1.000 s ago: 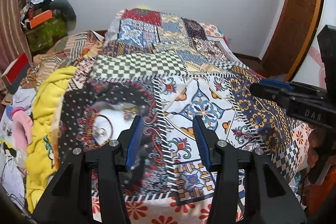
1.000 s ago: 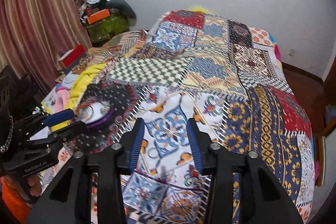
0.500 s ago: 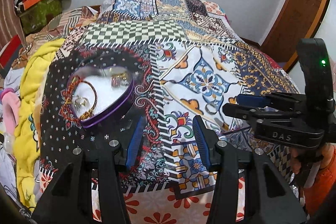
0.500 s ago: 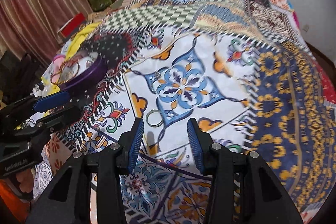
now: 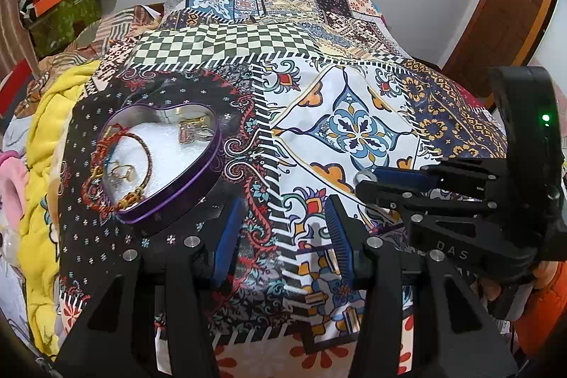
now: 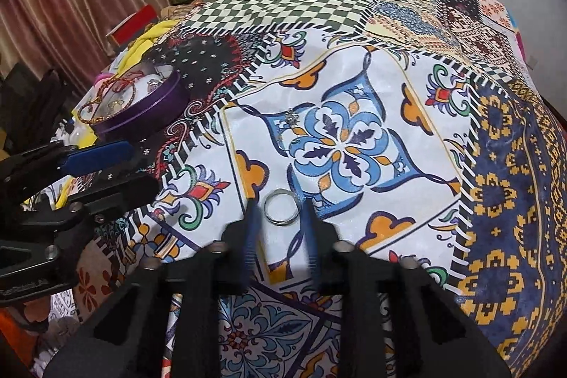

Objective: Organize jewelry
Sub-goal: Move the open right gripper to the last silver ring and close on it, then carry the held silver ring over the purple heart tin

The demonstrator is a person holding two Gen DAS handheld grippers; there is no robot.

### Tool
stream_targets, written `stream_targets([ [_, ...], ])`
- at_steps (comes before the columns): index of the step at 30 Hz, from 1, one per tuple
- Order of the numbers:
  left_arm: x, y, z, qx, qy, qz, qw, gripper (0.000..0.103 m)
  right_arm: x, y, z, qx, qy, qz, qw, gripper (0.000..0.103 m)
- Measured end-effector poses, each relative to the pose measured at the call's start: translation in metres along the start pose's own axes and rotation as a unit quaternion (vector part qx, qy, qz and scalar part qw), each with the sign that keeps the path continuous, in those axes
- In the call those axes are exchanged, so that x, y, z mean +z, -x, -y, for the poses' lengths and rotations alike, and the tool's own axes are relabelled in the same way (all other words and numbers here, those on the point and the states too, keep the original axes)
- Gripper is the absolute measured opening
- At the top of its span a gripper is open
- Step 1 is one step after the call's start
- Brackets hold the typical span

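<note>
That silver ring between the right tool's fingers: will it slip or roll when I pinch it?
The silver ring lies flat on the soft bedspread, so it probably won't roll now. It looks thin, smooth and rigid, so the right tool may skid it or press it into the cloth. Once tipped on edge, it could roll.

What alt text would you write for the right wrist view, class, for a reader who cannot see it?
The right gripper is open around a silver ring lying on a patterned bedspread. To the left sits a purple tin holding jewelry, with the left gripper near it.
</note>
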State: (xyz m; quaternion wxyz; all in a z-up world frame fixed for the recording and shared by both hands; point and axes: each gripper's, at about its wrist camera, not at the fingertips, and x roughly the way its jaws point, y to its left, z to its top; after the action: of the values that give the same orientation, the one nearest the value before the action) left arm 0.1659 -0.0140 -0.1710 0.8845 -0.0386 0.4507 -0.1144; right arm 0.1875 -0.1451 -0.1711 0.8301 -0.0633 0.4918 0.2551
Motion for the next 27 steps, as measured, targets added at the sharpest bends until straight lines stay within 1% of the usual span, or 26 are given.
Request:
stream_targets([
  [2,0.003,-0.002,0.001,-0.002,-0.001,0.000,1.0000,0.047,0.001,0.003,0.000,-0.008,0.000,0.007,1.000,0.019],
  [7,0.015,-0.010,0.007,-0.008,-0.008,0.003,0.9999,0.047,0.004,0.018,0.011,-0.007,-0.019,0.035,0.999,0.019],
  [10,0.026,-0.020,0.012,-0.014,-0.010,-0.001,0.9999,0.042,0.006,0.035,0.025,-0.014,-0.034,0.057,0.998,0.019],
  [12,0.033,-0.028,0.015,-0.014,-0.009,-0.003,0.9999,0.042,0.007,0.043,0.031,-0.022,-0.039,0.069,0.997,0.019],
  [14,0.041,-0.037,0.018,-0.010,-0.009,-0.007,0.9999,0.035,0.009,0.049,0.036,-0.027,-0.044,0.078,0.996,0.019],
  [16,0.047,-0.046,0.022,-0.011,-0.010,-0.012,0.9998,0.032,0.010,0.054,0.041,-0.032,-0.048,0.086,0.995,0.019],
  [19,0.054,-0.059,0.028,-0.012,-0.016,-0.020,0.9996,0.026,0.012,0.057,0.047,-0.037,-0.054,0.093,0.993,0.019],
  [22,0.058,-0.070,0.034,-0.019,-0.022,-0.027,0.9992,0.025,0.011,0.058,0.054,-0.039,-0.062,0.096,0.993,0.019],
  [27,0.063,-0.085,0.042,-0.016,-0.030,-0.034,0.9989,0.020,0.008,0.059,0.062,-0.037,-0.071,0.096,0.992,0.019],
])
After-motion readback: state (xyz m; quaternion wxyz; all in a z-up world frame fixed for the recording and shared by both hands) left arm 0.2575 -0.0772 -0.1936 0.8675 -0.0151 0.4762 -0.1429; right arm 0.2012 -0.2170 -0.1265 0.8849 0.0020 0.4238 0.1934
